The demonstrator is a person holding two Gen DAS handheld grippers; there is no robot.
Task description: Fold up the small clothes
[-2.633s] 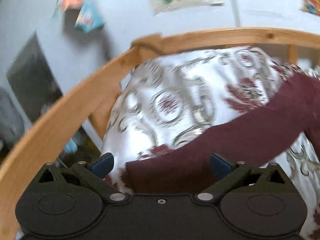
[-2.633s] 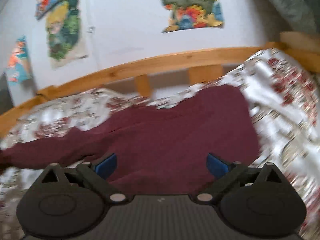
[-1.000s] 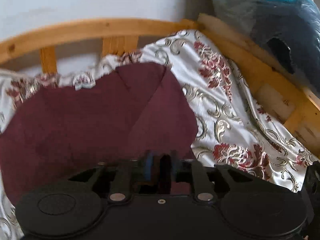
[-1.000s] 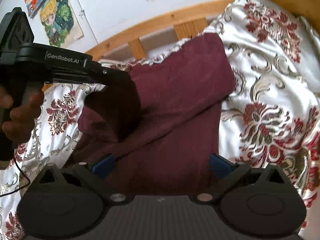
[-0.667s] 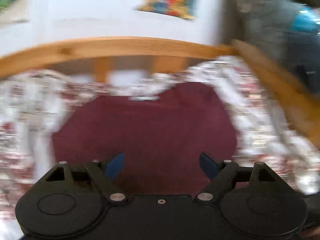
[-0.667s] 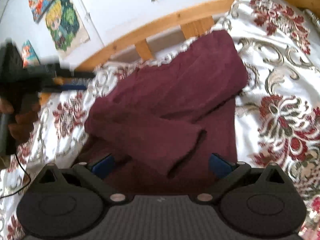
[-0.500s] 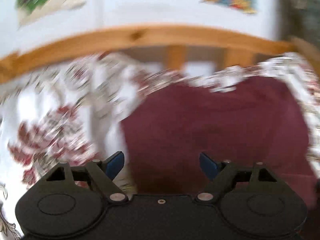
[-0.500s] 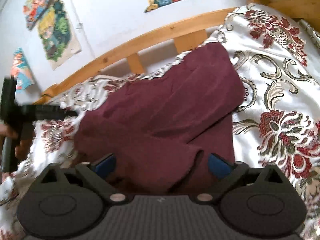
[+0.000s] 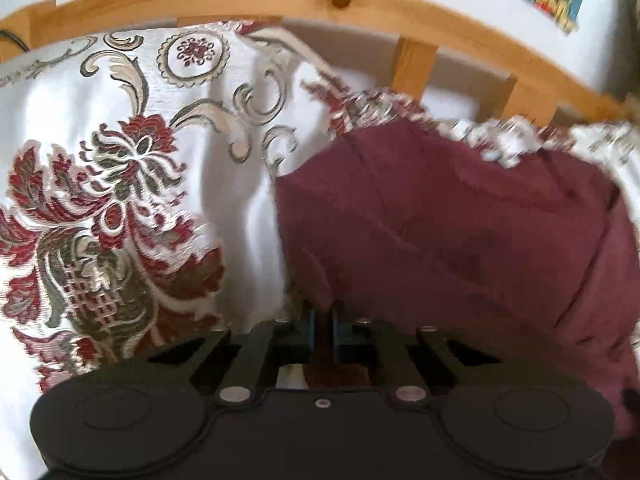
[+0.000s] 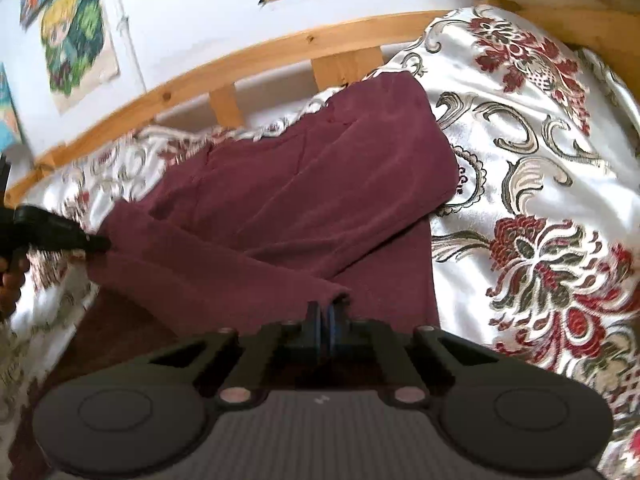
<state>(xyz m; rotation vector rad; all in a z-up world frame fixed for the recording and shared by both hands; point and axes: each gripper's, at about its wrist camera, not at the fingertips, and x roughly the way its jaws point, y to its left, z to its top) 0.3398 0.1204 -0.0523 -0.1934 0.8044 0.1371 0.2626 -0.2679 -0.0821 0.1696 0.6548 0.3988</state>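
Bedspread (image 10: 540, 168): white satin, red and olive floral scrollwork, fills the view from 9 to 4 o'clock. Wooden bed rail (image 10: 256, 58) arcs across 10 to 1 o'clock. Colourful posters (image 10: 74, 28) on white wall (image 10: 192, 4), 10 to 12 o'clock.

Bedroom: wood bed frame (image 10: 256, 56), bedspread (image 10: 540, 160), posters (image 10: 76, 28).

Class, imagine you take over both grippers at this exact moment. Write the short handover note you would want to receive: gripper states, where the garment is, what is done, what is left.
Left gripper: shut on the maroon garment at its left edge.
Right gripper: shut on the end of the sleeve that lies across the garment's front.
The garment lies on the floral bedspread, near the wooden bed rail.
Done: both sleeves folded across the body.
Left: probably fold the body over and flatten it.
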